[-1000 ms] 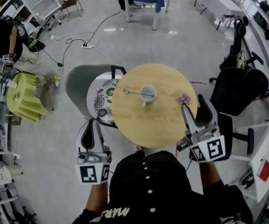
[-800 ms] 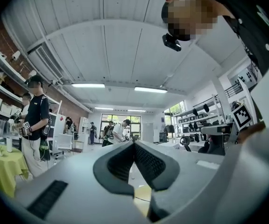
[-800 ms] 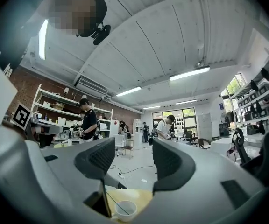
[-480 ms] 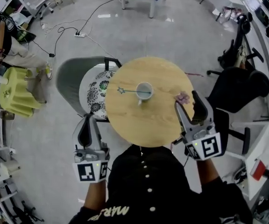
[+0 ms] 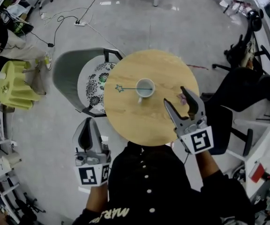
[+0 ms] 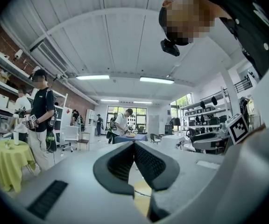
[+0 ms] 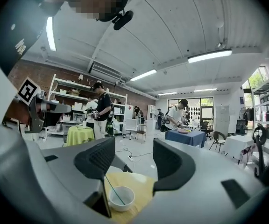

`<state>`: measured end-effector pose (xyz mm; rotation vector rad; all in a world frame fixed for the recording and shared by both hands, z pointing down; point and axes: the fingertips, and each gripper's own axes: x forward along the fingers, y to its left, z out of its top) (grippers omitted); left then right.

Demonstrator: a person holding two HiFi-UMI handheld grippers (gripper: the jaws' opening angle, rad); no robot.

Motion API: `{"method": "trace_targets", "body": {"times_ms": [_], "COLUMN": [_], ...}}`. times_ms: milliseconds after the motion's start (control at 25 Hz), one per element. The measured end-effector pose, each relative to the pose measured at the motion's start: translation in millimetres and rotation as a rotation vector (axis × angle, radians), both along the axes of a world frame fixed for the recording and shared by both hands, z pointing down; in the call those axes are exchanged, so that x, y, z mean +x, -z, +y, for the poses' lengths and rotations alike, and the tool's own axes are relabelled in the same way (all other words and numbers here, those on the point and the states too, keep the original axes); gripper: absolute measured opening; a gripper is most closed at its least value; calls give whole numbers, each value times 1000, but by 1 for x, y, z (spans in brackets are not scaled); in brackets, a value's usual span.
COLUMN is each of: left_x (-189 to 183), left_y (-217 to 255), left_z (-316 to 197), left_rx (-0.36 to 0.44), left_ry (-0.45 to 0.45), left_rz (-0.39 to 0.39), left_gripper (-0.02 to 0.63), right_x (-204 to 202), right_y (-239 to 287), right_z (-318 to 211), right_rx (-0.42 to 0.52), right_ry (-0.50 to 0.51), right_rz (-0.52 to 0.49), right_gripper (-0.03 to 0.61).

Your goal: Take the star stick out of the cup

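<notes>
A white cup [image 5: 145,88] stands near the middle of a round wooden table [image 5: 139,121]. A thin teal star stick [image 5: 125,88] leans out of the cup toward the left, its star end over the table's left edge. My right gripper [image 5: 176,96] hovers open above the table's right part, to the right of the cup and apart from it. In the right gripper view the cup [image 7: 121,198] with the stick [image 7: 113,191] shows low between the open jaws [image 7: 134,164]. My left gripper [image 5: 91,129] is off the table's lower left, shut and empty, also seen as closed jaws [image 6: 134,164].
A small pink flower-like thing [image 5: 182,98] lies on the table's right side, by the right gripper. A grey chair [image 5: 74,78] with a patterned cushion [image 5: 95,86] stands left of the table. A black office chair [image 5: 240,90] is on the right. Cables run across the floor.
My right gripper has moved left and forward from the table's right edge to over the tabletop, closer to the cup. The left gripper stays about where it was.
</notes>
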<state>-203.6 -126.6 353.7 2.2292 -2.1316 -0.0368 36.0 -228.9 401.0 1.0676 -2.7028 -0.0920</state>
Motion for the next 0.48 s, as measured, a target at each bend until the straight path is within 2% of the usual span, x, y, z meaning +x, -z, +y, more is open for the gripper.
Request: {"method": "trace_targets", "body": {"times_ms": [240, 480], "left_x": [2, 1], "left_y": [-27, -53], "left_z": [-7, -9], "left_rx": [-50, -111], "left_ry": [2, 21], "left_rz": [-6, 7], "left_gripper": [3, 3], "right_x": [-23, -59], "right_y": [-74, -140], "right_z": [-19, -32], "right_rx": [-129, -177], "right_ry": [41, 134], "right_rz": [84, 159], "right_gripper": [244, 241]}}
